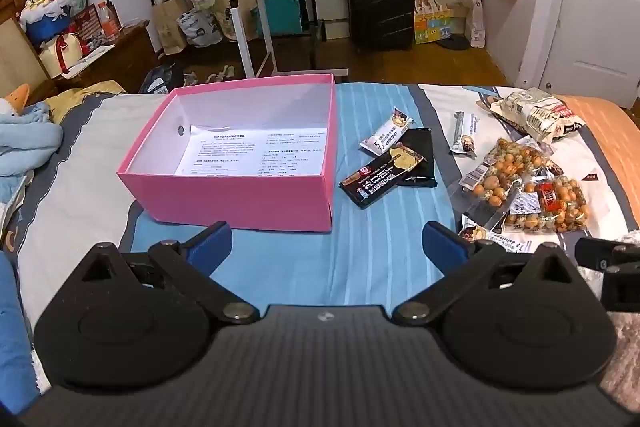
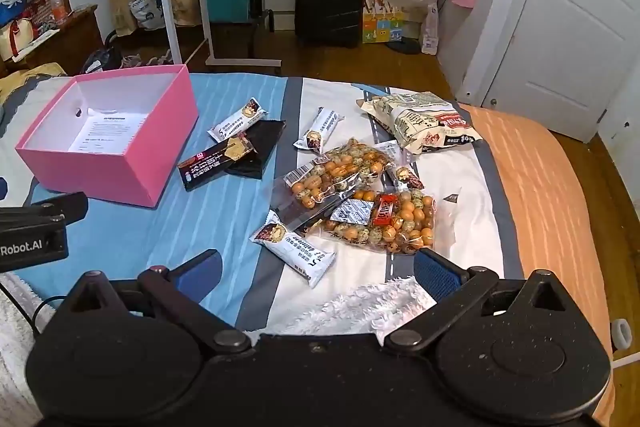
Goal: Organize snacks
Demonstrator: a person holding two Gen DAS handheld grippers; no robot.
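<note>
On striped bedspread [image 2: 240, 227], glossy scattered snack packets [image 2: 380, 219], open pink box [image 1: 240, 195]

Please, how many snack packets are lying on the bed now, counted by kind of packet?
White snack bars: 4, for example
Black biscuit packets: 2
Clear bags of coated nuts: 2
Large cream snack bag: 1
Total: 9
</note>
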